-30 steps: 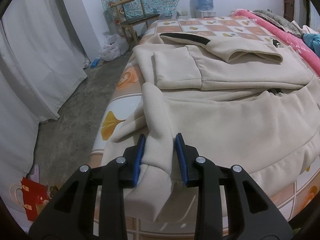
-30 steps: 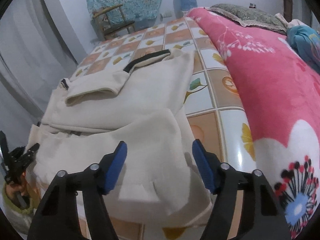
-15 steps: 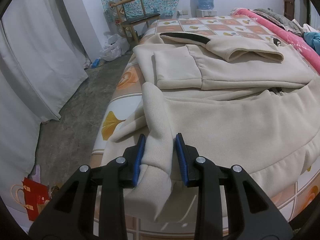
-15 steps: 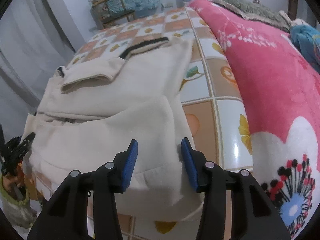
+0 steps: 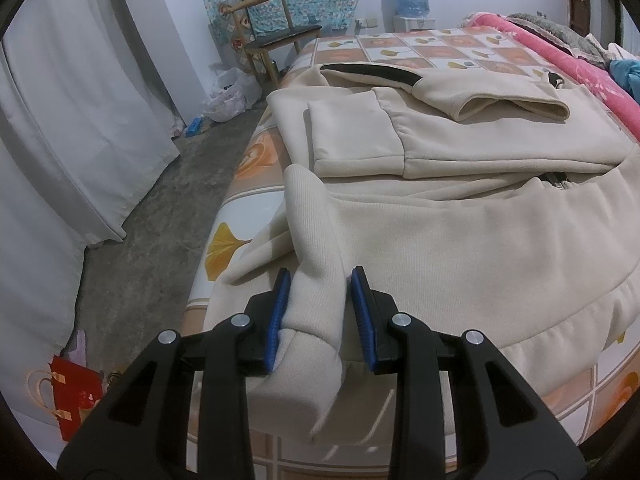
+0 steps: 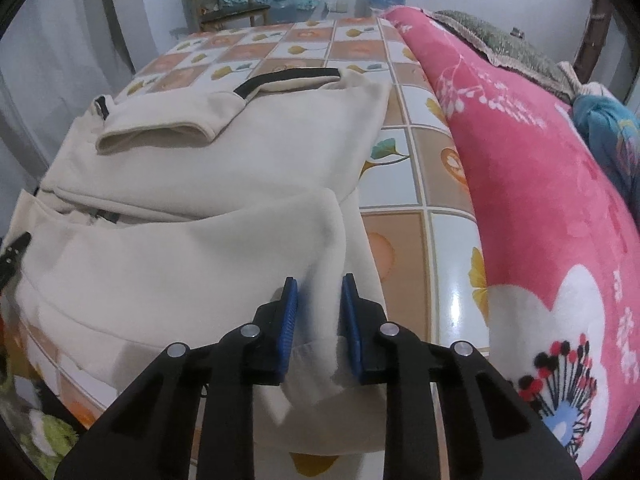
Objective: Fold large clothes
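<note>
A cream zip jacket (image 5: pixel 460 248) lies on the bed, sleeves folded across its upper half. My left gripper (image 5: pixel 320 280) is shut on the ribbed hem corner (image 5: pixel 316 240) at the jacket's near left, which is lifted off the sheet. In the right wrist view, the same jacket (image 6: pixel 180 248) fills the middle. My right gripper (image 6: pixel 320 286) is closing on the hem's near right corner, and bunched cloth fills the gap between its blue pads (image 6: pixel 290 320). A black part of the left gripper (image 6: pixel 12 256) shows at the left edge.
The bed sheet (image 5: pixel 240 216) has an orange and white tile print. A pink blanket (image 6: pixel 540 200) runs along the right side of the bed. Left of the bed are bare floor (image 5: pixel 152 248), white curtains (image 5: pixel 80 120), a wooden chair (image 5: pixel 272 28) and a red bag (image 5: pixel 76 396).
The right gripper's jaws have come together from wide apart onto the jacket's right hem corner, and it has tilted and rolled a little. The left gripper keeps its hold, unmoved.
</note>
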Available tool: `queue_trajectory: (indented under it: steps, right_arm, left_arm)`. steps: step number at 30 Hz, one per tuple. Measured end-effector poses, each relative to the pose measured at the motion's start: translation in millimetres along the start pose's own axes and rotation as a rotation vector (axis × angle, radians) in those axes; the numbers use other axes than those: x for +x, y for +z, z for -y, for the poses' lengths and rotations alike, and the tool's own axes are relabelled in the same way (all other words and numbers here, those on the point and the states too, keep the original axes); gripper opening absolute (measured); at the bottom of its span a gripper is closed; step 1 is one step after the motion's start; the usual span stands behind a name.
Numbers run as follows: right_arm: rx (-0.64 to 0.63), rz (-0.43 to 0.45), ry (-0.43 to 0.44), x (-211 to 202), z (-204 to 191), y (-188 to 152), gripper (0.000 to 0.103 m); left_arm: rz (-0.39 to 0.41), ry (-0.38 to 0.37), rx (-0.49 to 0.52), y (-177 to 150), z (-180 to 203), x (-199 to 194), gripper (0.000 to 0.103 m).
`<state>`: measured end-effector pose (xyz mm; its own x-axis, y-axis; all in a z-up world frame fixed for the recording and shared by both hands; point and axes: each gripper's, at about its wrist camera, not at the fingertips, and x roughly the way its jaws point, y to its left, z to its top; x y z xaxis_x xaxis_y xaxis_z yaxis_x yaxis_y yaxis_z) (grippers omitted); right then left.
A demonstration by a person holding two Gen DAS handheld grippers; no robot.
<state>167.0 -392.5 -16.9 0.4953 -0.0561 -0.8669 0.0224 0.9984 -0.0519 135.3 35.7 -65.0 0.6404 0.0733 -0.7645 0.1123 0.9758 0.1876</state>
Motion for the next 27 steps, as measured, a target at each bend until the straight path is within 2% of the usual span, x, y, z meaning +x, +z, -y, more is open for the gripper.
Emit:
queue_trajectory:
  steps: [6, 27]
  right_arm:
    - [-0.025, 0.004, -0.038, 1.1, -5.0, -0.1, 0.023]
    - [-0.028, 0.0, -0.055, 2.6, -6.9, 1.0, 0.023]
  left_arm:
    - [-0.003, 0.0, 0.0, 0.1, 0.2, -0.5, 0.03]
    - [-0.003, 0.0, 0.003, 0.5, -0.2, -0.3, 0.03]
